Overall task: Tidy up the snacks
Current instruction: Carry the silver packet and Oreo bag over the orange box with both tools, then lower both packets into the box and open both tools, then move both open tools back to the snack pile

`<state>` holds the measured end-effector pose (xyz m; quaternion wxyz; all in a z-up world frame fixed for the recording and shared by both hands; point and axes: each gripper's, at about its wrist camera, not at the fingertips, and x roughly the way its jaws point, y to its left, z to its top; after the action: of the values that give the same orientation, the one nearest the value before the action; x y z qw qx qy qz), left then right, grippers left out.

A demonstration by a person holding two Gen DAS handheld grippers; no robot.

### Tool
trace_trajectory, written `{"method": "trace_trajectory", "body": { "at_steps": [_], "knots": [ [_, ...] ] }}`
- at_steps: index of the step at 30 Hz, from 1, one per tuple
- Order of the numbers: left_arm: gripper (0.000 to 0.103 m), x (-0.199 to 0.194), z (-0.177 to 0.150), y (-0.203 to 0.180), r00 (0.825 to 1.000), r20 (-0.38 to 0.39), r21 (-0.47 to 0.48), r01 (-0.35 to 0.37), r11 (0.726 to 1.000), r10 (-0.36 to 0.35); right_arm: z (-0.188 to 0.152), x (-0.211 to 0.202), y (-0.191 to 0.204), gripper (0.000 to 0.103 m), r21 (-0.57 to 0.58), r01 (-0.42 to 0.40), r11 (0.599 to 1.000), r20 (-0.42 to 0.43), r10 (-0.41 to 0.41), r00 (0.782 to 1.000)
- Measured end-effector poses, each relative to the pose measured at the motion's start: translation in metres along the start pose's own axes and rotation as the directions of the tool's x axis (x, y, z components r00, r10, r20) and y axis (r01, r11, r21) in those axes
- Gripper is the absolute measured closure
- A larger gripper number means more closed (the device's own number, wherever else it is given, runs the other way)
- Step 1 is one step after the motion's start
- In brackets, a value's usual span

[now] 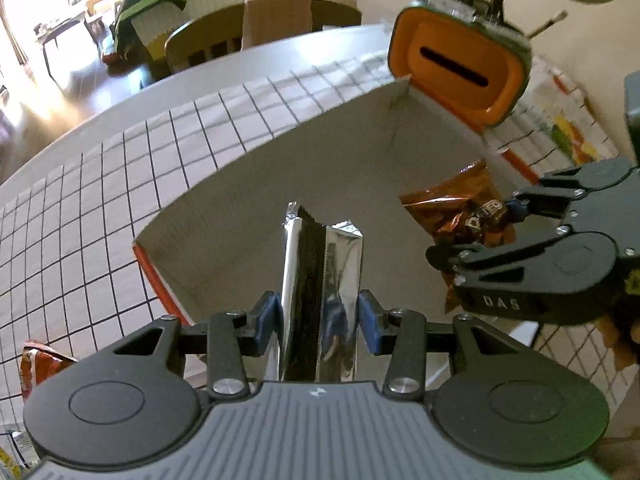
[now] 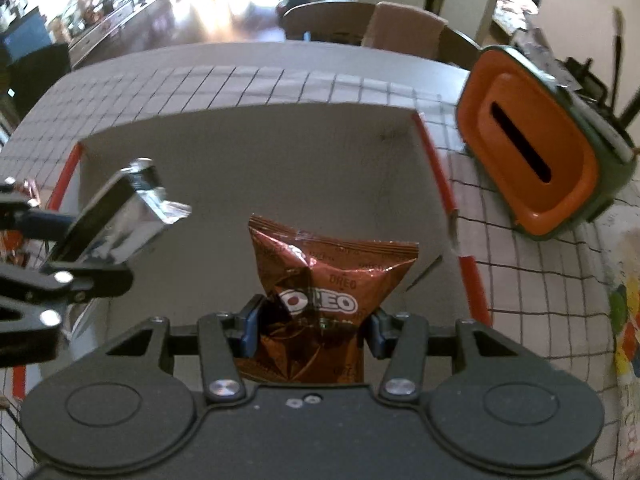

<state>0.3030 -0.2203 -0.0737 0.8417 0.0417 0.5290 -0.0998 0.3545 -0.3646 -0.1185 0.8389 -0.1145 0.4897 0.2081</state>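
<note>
Left wrist view: left tongs [image 1: 319, 317] clamped on a silver foil packet [image 1: 320, 304], blue pads pressing both sides, packet standing upright over the open cardboard box [image 1: 224, 216]. Box sits on the bench [image 1: 100, 184], which carries a white cloth with a black grid. Right tongs [image 1: 486, 226] come in from the right, holding a copper Oreo bag [image 1: 460, 216] over the box interior. Orange-lined green container [image 1: 460, 68] lies tilted just beyond the far right box corner, dark slot facing the camera. Another snack bag [image 1: 36, 364] lies on the bench at near left, partly hidden.

Right wrist view: right tongs [image 2: 310, 326] closed around the Oreo bag [image 2: 320, 292], bag pinched at its lower half, top fanning out above the box floor [image 2: 248, 168]. Left tongs at left edge hold the foil packet [image 2: 120, 212] tilted, over the left part of the box. Orange container [image 2: 532, 152] right of the box, apart from it. Chairs [image 2: 404, 28] beyond the far bench edge.
</note>
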Motion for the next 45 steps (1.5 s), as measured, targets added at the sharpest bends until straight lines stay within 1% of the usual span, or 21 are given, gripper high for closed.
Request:
{"method": "trace_trajectory", "body": {
  "at_steps": [4,7,13,15,18,20,22,27,32,33,38,42,45],
  "knots": [
    [0.060,0.017,0.001,-0.005,0.998,-0.056,0.009,-0.010,1.000,0.010,0.000,0.010,0.004,0.054,-0.049,-0.014,0.999,-0.031,0.013,0.999],
    [0.060,0.026,-0.001,-0.009,0.996,-0.081,0.028,-0.023,0.999,0.025,-0.003,0.020,0.005,0.054,-0.074,-0.016,0.997,-0.056,0.011,0.998],
    [0.060,0.039,-0.006,-0.016,0.992,-0.118,0.052,-0.044,0.998,0.050,-0.001,0.032,0.000,0.053,-0.068,-0.038,0.997,-0.083,0.032,0.996],
    [0.060,0.039,-0.008,-0.018,0.992,-0.118,0.058,-0.038,0.998,0.044,-0.001,0.036,-0.003,0.053,-0.063,-0.041,0.997,-0.091,0.035,0.995],
    [0.060,0.039,-0.008,-0.019,0.993,-0.113,0.054,-0.036,0.998,0.042,-0.001,0.038,-0.005,0.050,-0.059,-0.046,0.997,-0.096,0.041,0.995],
    [0.060,0.038,-0.008,-0.018,0.993,-0.108,0.048,-0.035,0.998,0.040,-0.001,0.037,-0.005,0.043,-0.059,-0.043,0.997,-0.089,0.038,0.995],
    [0.058,0.034,-0.010,-0.014,0.995,-0.097,0.041,-0.028,0.999,0.032,-0.004,0.037,-0.007,0.039,-0.053,-0.048,0.997,-0.074,0.044,0.996],
    [0.053,0.012,-0.016,-0.009,0.999,-0.036,0.026,-0.016,1.000,0.017,-0.012,0.022,-0.010,0.038,-0.024,-0.053,0.998,-0.030,0.053,0.998],
    [0.052,-0.010,-0.022,-0.004,1.000,0.018,0.013,0.000,1.000,0.000,-0.017,-0.004,-0.011,0.033,0.019,-0.065,0.998,0.019,0.064,0.998],
    [0.052,-0.012,-0.019,-0.002,1.000,0.027,0.011,0.002,1.000,-0.003,-0.018,-0.010,-0.009,0.033,0.026,-0.069,0.997,0.026,0.069,0.997],
    [0.049,-0.037,-0.031,0.009,0.996,0.094,-0.027,0.016,1.000,-0.013,-0.021,-0.038,0.000,0.024,0.044,-0.086,0.995,0.085,0.082,0.993],
    [0.048,-0.059,-0.042,0.020,0.990,0.137,-0.043,0.020,0.999,-0.014,-0.022,-0.059,0.010,0.023,0.057,-0.103,0.993,0.135,0.094,0.986],
    [0.045,-0.076,-0.051,0.031,0.984,0.179,-0.056,0.020,0.998,-0.009,-0.022,-0.074,0.020,0.020,0.055,-0.117,0.992,0.169,0.106,0.980]
  ]
}}
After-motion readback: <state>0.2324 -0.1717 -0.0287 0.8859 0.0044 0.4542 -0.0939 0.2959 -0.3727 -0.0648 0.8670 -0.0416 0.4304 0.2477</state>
